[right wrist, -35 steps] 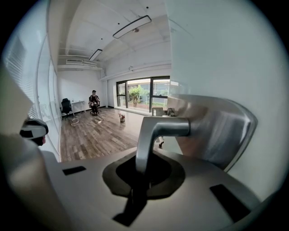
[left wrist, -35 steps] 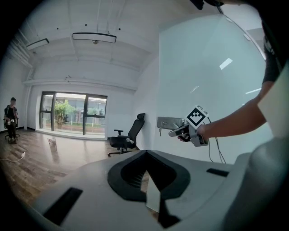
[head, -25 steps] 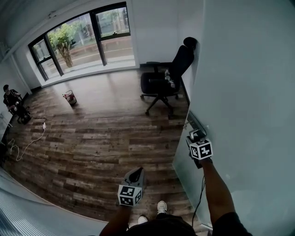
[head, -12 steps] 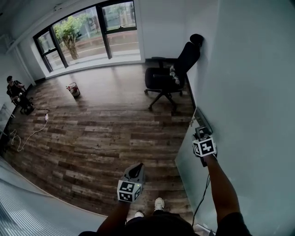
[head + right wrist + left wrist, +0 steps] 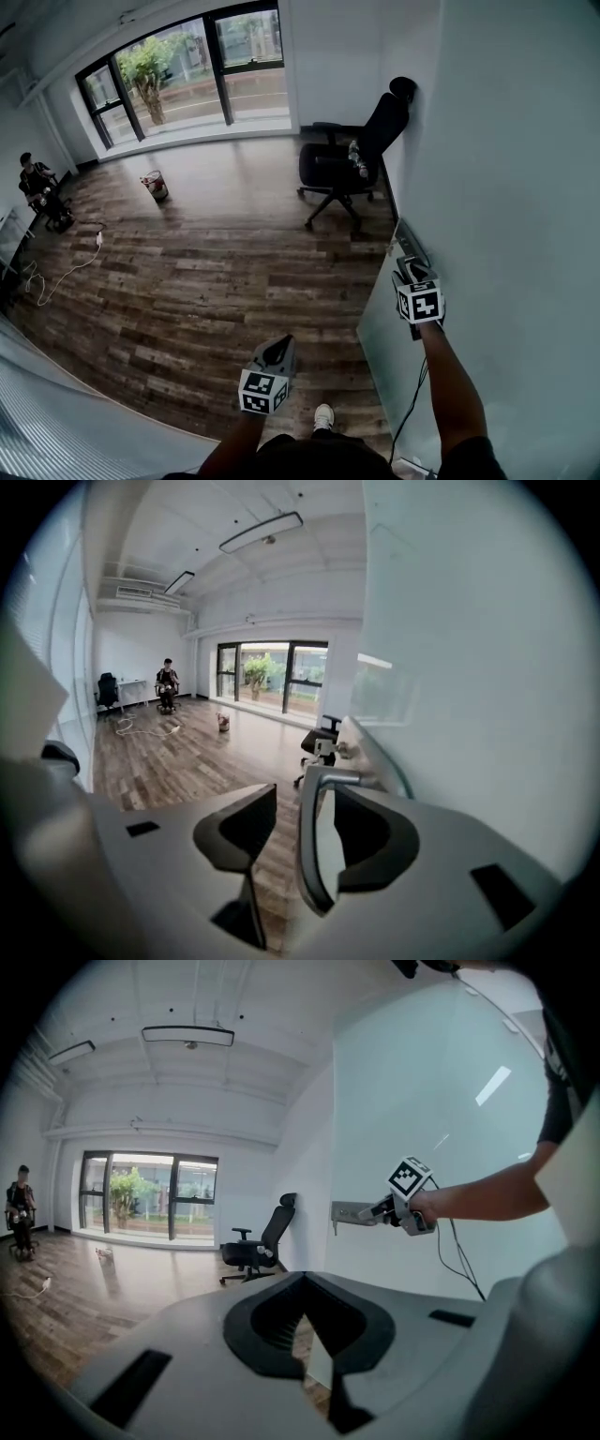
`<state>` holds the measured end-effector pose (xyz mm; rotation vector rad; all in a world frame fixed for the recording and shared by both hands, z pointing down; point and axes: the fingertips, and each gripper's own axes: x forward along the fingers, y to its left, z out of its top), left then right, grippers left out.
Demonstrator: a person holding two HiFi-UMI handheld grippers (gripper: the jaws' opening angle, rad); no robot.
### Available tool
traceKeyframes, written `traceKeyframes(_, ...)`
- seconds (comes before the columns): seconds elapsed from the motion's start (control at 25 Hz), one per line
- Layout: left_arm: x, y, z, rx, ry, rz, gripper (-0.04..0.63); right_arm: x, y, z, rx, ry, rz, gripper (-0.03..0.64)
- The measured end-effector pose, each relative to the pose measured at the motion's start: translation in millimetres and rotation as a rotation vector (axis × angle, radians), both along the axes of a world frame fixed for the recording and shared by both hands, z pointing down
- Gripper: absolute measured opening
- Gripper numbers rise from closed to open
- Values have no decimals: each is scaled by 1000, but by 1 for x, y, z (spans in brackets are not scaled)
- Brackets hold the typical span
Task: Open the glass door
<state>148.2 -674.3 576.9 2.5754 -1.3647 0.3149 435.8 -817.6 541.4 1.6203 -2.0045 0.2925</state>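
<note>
While its jaws have just swung wide, my right gripper (image 5: 407, 272) sits at the handle (image 5: 304, 855) of the glass door (image 5: 382, 352).
I see the curved metal handle standing between the parted jaws, nearer the right one, ungripped. The frosted door stands at my right, beside the white wall (image 5: 506, 169). My left gripper (image 5: 278, 349) hangs low over the wood floor (image 5: 187, 281), jaws together, empty.

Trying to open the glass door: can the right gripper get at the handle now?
Probably yes: the handle stands between the right gripper's jaws, which have just been opening and don't clamp it; nothing blocks it.
</note>
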Motion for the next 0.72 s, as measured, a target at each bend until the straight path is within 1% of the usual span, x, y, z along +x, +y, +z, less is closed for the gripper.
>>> traceKeyframes(0.12,-10,15,0,8,9,-4,-2,4,26,-26,136,33,63,180)
traceKeyframes(0.2,-19,27,-2,12,17,-4,-2,-5,49,-42,197,5,93,181)
traceKeyframes(0.32,-31,50,-10,10,38,0,-2,-29,92,-62,261,-58,116,179)
traceKeyframes(0.4,-41,69,-12,15,40,-16,-2,-52,126,-65,293,-96,105,179)
traceKeyframes(0.48,-53,91,-15,26,44,-35,-2,-81,164,-62,342,-115,60,178)
traceKeyframes(0.52,-57,102,-17,34,47,-37,-2,-95,183,-59,370,-102,36,162)
traceKeyframes(0.6,-64,128,-20,50,42,-30,-2,-119,223,-53,414,-64,5,79)
traceKeyframes(0.68,-70,156,-22,63,33,-18,-2,-137,262,-46,430,-50,-4,35)
traceKeyframes(0.72,-74,169,-22,66,28,-14,-2,-145,279,-43,430,-51,-2,27)
